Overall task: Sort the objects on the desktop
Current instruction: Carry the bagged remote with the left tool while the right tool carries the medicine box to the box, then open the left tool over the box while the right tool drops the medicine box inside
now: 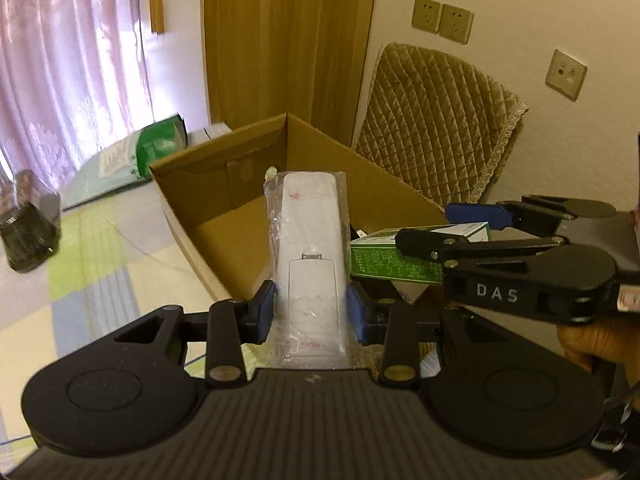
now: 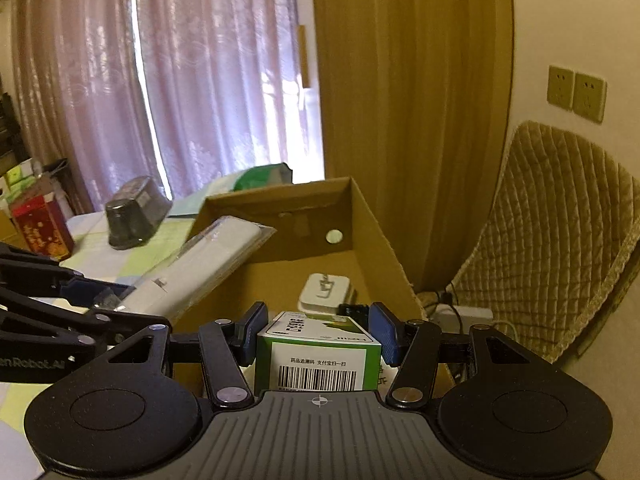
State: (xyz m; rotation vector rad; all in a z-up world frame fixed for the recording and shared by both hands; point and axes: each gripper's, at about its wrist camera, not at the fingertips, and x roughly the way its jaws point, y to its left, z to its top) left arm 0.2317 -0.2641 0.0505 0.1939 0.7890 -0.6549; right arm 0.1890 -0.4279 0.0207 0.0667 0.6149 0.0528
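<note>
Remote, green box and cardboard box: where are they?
Remote (image 1: 310, 240), left wrist view, its white back.
Green box (image 2: 318, 364), right wrist view, its barcode label.
Cardboard box (image 2: 280, 204), right wrist view, its far wall.

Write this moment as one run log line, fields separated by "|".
left gripper: shut on wrapped remote | right gripper: shut on green box | both over cardboard box

I am working in a home room: pink lace curtains (image 2: 208, 80), a wooden door (image 1: 288, 36), wall sockets (image 1: 442, 20), a quilted chair cover (image 1: 436, 120), a checked tablecloth (image 1: 80, 264).

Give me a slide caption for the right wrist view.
Right gripper holds a green box over the carton.
</note>
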